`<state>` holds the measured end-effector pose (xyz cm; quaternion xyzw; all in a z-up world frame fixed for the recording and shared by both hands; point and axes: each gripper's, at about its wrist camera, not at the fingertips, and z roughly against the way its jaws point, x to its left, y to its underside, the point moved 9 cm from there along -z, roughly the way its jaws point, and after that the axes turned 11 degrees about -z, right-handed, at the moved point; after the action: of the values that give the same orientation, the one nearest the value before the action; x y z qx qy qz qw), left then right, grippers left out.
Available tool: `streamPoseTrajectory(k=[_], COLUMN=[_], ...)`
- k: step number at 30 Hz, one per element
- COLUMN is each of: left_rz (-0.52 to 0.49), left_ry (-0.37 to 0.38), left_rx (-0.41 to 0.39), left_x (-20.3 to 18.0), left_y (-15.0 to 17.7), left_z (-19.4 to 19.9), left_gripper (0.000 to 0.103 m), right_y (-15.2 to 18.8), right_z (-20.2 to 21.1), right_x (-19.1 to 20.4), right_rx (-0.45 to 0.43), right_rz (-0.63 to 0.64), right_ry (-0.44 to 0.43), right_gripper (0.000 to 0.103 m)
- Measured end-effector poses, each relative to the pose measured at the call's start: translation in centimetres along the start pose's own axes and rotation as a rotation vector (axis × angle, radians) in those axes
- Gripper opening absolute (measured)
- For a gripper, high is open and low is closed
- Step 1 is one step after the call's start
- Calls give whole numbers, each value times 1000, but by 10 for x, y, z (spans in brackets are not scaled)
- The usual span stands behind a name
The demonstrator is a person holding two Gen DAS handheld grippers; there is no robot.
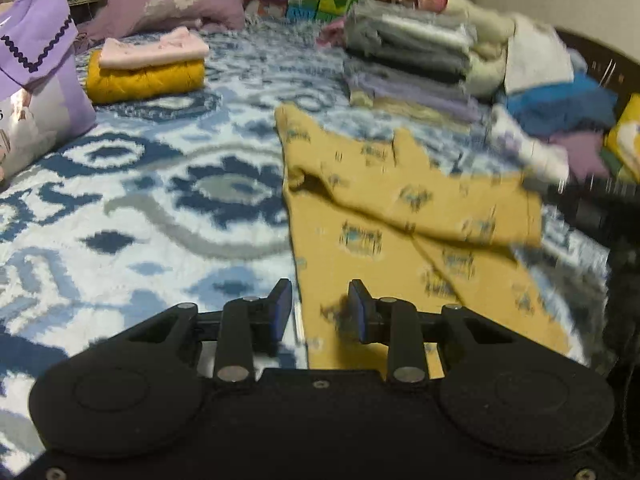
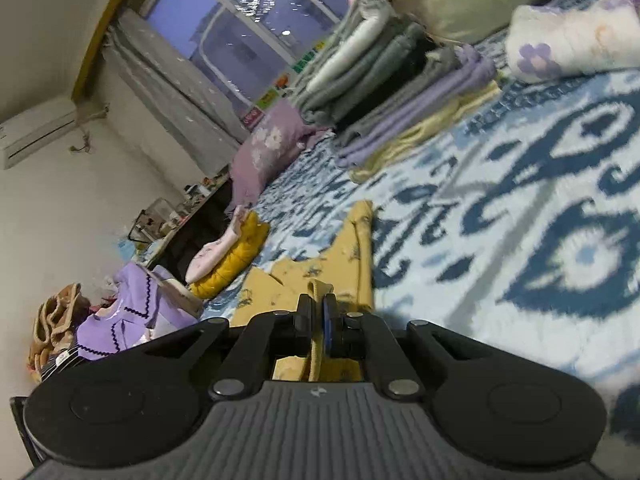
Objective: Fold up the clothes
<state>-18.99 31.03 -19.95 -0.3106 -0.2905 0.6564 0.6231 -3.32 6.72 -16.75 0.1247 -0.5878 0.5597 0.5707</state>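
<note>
A mustard-yellow garment with small blue prints (image 1: 400, 208) lies on the blue-and-white patterned bedspread (image 1: 160, 200), partly folded over itself. Its right side is lifted off the bed. My left gripper (image 1: 320, 308) hovers low over the garment's near left edge. Its jaws stand apart and the blue pads (image 1: 285, 304) do not press on the cloth. In the right wrist view, my right gripper (image 2: 318, 320) is shut on a folded edge of the yellow garment (image 2: 344, 256). The cloth runs up between its pads and trails away over the bed.
A folded pink piece lies on a folded yellow one (image 1: 148, 68) at the back left. A tall stack of folded grey and lilac clothes (image 1: 412, 56) stands behind the garment. Unfolded clothes (image 1: 560, 108) are heaped at the right. A lilac garment (image 1: 36, 36) is at the left.
</note>
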Motion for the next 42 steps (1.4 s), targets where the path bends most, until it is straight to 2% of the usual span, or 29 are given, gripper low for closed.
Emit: streamPoseTrajectory(k=[1,2,4,8,16,18,19,21,25,27,29,32,39,42], left_rz=[-10,-24,-46,-72,-176,-177,-169,-123,-18,1,-5,-74,-251,-320], left_ry=[-4,-16,-24,-37,-6,41,69,114,79,41,40,78,256,223], left_rx=[12,14,4,-12,20,14,4,-32,-89,-86,-81,-55,34,26], left_x=[-2,-6,-14,-35,-75,-79,-79,-73,-33,-15,-13,-31,-94,-107], left_y=[2,3,0,-11,-16,-17,-19,-25,-32,-28,-24,-15,8,9], left_z=[-1,-2,-2,-6,-24,-23,-21,-9,18,26,29,29,14,21], left_gripper=[27,15,4,2,2,13,26,28,28,28,27,23,23,27], right_y=[-3,-7,-17,-41,-87,-90,-91,-90,-83,-81,-80,-82,-96,-101], right_z=[-1,-2,-3,-6,4,5,3,-2,-13,-14,-13,-9,7,12], right_x=[2,4,8,10,-11,-19,-23,-30,-40,-39,-37,-33,-32,-34], right_rx=[-3,-7,-21,-60,-146,-145,-138,-121,-94,-89,-89,-98,-153,-170], right_rz=[7,11,14,10,-63,-92,-105,-124,-116,-116,-104,-102,-119,-136], right_ry=[-8,-18,-39,-67,-92,-92,-89,-76,-32,-36,-40,-59,-81,-90], right_gripper=[7,7,7,7,7,7,7,7,7,7,7,7,7,7])
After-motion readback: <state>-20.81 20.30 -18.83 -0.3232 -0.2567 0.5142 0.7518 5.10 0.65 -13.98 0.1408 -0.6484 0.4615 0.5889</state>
